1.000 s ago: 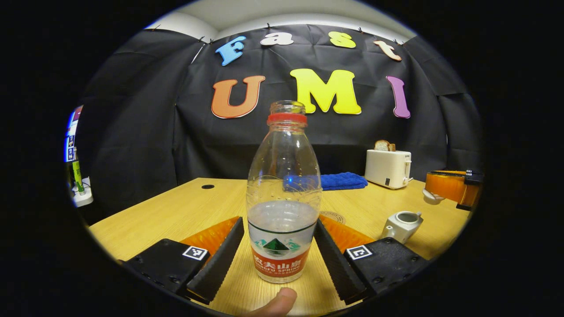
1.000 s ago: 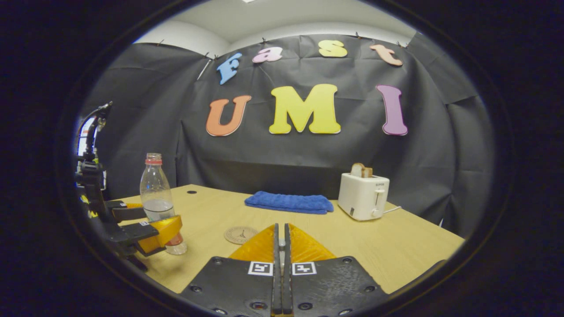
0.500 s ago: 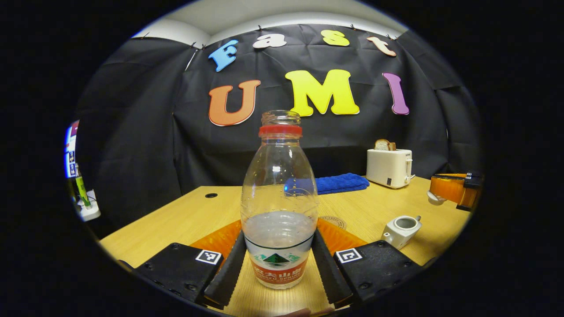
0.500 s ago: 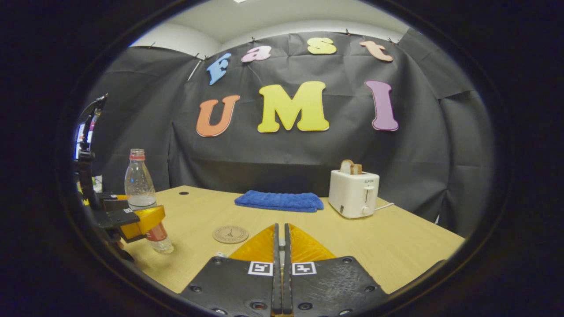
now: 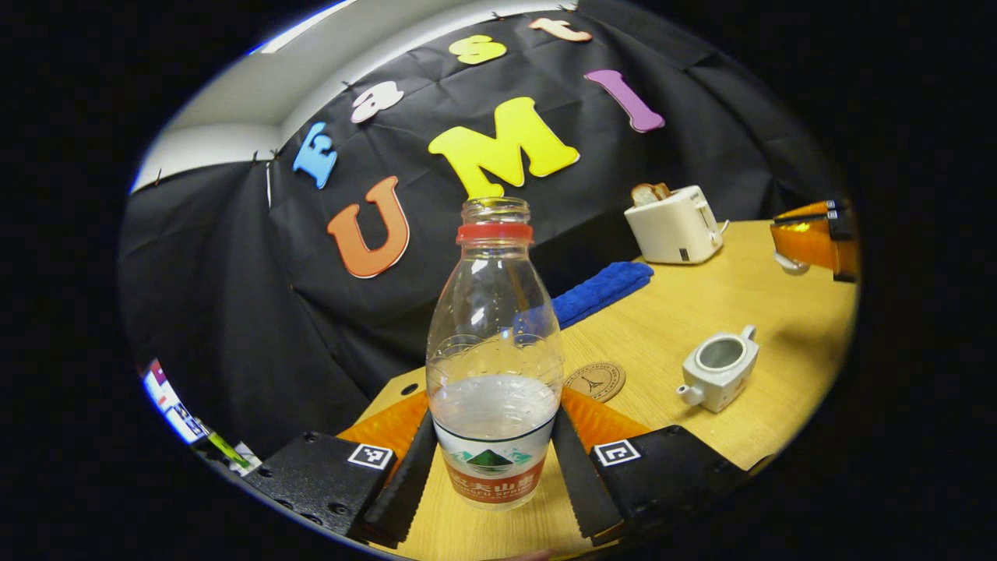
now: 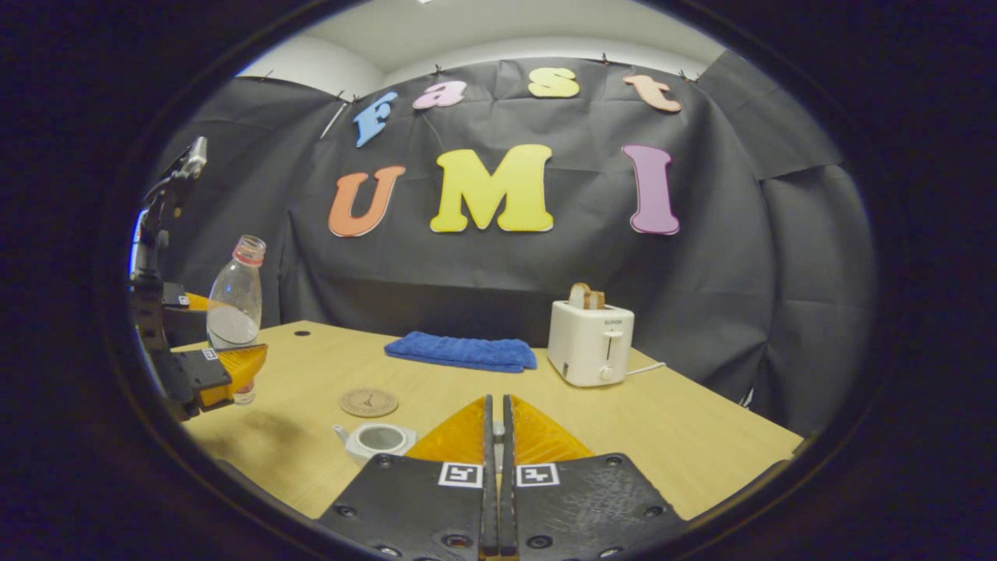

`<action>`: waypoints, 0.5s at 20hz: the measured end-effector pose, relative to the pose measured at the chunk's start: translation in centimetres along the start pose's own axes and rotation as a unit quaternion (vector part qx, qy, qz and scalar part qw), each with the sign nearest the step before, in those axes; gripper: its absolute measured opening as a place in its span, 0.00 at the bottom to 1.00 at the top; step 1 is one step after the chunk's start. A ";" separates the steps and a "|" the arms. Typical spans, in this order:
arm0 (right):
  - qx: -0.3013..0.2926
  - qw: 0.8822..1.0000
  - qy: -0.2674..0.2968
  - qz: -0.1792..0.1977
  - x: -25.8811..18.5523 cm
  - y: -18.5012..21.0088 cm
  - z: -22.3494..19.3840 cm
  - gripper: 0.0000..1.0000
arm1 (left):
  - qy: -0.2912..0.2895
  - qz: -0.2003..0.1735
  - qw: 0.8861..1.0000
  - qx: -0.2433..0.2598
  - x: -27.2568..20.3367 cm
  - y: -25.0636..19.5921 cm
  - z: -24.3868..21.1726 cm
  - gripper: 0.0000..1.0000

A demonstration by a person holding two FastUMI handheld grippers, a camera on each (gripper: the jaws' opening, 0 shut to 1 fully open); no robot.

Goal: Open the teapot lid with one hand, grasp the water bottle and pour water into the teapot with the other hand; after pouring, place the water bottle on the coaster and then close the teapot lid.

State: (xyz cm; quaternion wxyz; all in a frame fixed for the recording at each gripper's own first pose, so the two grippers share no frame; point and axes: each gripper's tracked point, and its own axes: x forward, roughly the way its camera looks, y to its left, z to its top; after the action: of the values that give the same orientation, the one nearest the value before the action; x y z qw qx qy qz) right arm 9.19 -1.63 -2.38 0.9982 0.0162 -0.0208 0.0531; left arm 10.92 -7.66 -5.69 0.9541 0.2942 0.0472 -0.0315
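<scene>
A clear water bottle (image 5: 494, 366) with a red neck ring, no cap and a little water stands between my left gripper's (image 5: 492, 436) fingers, which press on both its sides. In the right gripper view the bottle (image 6: 233, 308) leans right, held by the left gripper (image 6: 212, 368) just above the table's left end. The white teapot (image 5: 719, 368) sits open beside a round coaster (image 5: 594, 380). My right gripper (image 6: 495, 409) is shut, with the teapot (image 6: 379, 438) and coaster (image 6: 368, 403) below left. In the left gripper view the right gripper (image 5: 814, 238) holds the white lid (image 5: 788, 263) above the table.
A white toaster (image 6: 590, 343) with bread stands at the back of the wooden table (image 6: 685, 436), with a folded blue cloth (image 6: 459, 351) to its left. Both also appear in the left gripper view: the toaster (image 5: 674, 226) and the cloth (image 5: 600, 287).
The left fingers closed onto the bottle, then lifted it and tilted it to the right. The right gripper's view shifted so the open teapot came into sight.
</scene>
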 end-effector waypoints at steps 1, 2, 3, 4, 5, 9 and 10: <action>-0.004 1.000 0.000 0.002 -0.2 -0.2 -0.1 0.01 | 0.004 0.000 1.000 0.029 0.0 -0.1 0.0 0.78; -0.011 1.000 0.001 -0.008 -0.1 -1.0 -0.3 0.01 | 0.009 0.002 0.998 0.057 0.1 -0.2 -0.1 0.78; -0.014 1.000 0.001 -0.017 -0.1 -1.9 -0.3 0.01 | 0.016 0.005 0.996 0.083 0.2 -0.2 -0.3 0.78; -0.012 1.000 0.001 -0.020 -0.1 -2.4 -0.3 0.01 | 0.022 0.008 0.994 0.108 0.3 -0.4 -0.8 0.77; -0.005 1.000 0.002 -0.019 0.0 -2.5 -0.3 0.01 | 0.025 0.009 0.991 0.132 0.3 -0.5 -1.0 0.77; 0.012 1.000 0.010 -0.021 0.4 -3.4 -0.7 0.01 | 0.034 0.011 0.975 0.217 0.6 -0.9 -1.3 0.77; 0.012 1.000 0.011 -0.024 0.5 -3.6 -0.7 0.01 | 0.037 0.009 0.970 0.239 0.6 -1.1 -1.5 0.77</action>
State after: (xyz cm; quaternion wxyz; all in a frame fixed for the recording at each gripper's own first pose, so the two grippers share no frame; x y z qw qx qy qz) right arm 10.07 -5.16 -3.20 0.9991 0.0277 -0.0089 0.0298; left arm 11.33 -7.80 -7.61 0.8541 0.5147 0.0714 -0.0222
